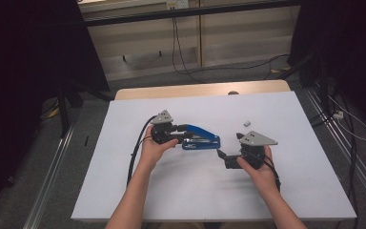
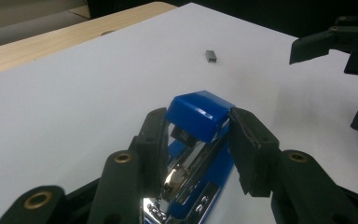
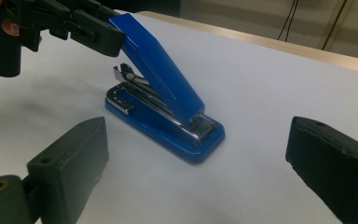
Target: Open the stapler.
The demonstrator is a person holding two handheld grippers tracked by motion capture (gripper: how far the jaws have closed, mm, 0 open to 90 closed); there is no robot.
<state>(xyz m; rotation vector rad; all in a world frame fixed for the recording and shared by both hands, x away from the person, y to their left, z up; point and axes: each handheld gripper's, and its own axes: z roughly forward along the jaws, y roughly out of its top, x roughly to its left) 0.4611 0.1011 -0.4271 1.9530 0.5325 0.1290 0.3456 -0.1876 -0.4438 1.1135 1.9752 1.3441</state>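
— What's shown?
— A blue stapler [image 3: 165, 114] mid-counter [image 1: 195, 191], its cover swung up; the left gripper [image 2: 198, 133] has its jaws clamped on the cover's tip.
— How does it handle?
— Likely stiff, smooth plastic over metal, hinged, so it may pivot. Best gripped across the cover's sides.
— The right gripper [image 3: 196, 172]?
— Jaws apart, near the stapler's right. A staple strip [image 1: 247, 123] lies farther off.

Blue stapler [image 3: 168, 100], seemingly white table [image 1: 286, 186].

Lab recording bay, black curtains [image 1: 24, 71], floor rails [image 1: 52, 167], trailing cables [image 1: 181, 47]
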